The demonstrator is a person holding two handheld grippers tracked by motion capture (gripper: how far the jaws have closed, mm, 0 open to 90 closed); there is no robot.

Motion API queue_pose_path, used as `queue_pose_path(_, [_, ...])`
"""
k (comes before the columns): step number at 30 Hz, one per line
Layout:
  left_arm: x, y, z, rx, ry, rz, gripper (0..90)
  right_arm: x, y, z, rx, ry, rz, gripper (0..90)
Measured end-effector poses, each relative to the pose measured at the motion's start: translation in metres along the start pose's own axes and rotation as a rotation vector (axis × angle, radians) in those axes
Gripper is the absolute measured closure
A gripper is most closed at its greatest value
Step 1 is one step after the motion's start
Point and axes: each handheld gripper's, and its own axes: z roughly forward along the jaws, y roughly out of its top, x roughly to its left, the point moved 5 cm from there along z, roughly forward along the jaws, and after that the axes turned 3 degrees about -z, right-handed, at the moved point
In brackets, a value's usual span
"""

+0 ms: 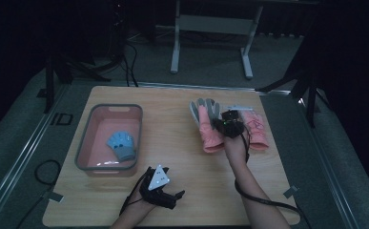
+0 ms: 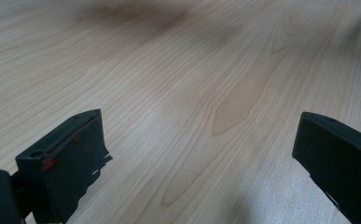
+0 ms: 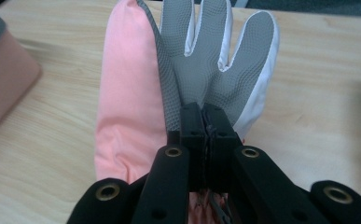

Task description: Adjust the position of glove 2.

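Gloves are being gathered, it seems, into the pink plastic bin with a grey rim (image 1: 83,136) at the left of the pale wooden table (image 1: 172,157). Nearest, at the table's near edge, the left gripper (image 1: 175,194) is held low over bare wood; in the left gripper view its jaws are seen spread wide apart with nothing between them. Farther in and to the left, a small blue-and-grey glove (image 1: 122,145) is seen lying inside the bin, so one item is judged already stowed. Farther still, right of centre, the right gripper (image 1: 222,125) is set down on the pink-and-grey padded glove (image 1: 207,125), which lies flat on the table with its fingers pointing away. In the right gripper view the jaws are seen pressed together on a fold of the glove's grey textured palm (image 3: 201,70), the pink side (image 3: 127,107) lying to its left. Whether the glove is lifted clear of the wood cannot be told. Just right of the gripper, a second pink glove with dark lacing (image 1: 257,129) is left on the table untouched. By this reading, roughly a third of the work is done: the gripped glove has yet to be carried leftward to the bin, and the laced one after it.
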Motion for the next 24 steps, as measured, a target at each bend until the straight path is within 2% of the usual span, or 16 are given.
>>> queue_pose_path(1, [0.000,0.000,0.000,0.001,-0.005,-0.002,2.9,0.002,-0.004,-0.002,-0.006,-0.001,0.031,87.9])
queue_pose_path(4, [-0.001,-0.001,0.001,0.000,-0.009,0.001,2.8,0.008,-0.017,-0.006,-0.016,-0.009,0.079,87.9])
queue_pose_path(7, [-0.001,0.000,0.002,-0.004,-0.008,-0.002,2.9,0.013,-0.029,-0.008,-0.022,-0.008,0.117,87.8])
queue_pose_path(12, [-0.001,0.000,0.002,0.001,-0.012,0.009,2.9,0.015,-0.044,-0.007,-0.018,-0.030,0.138,87.7])
queue_pose_path(14, [-0.001,0.000,0.002,0.001,-0.010,0.006,2.9,0.013,-0.054,-0.006,-0.012,-0.020,0.180,87.7])
queue_pose_path(22, [-0.001,0.000,0.002,0.003,-0.005,0.005,2.9,0.009,-0.076,0.008,0.039,-0.033,0.194,87.3])
queue_pose_path(24, [-0.001,-0.001,0.003,0.003,-0.004,0.005,2.8,0.009,-0.080,0.012,0.037,-0.036,0.207,87.0])
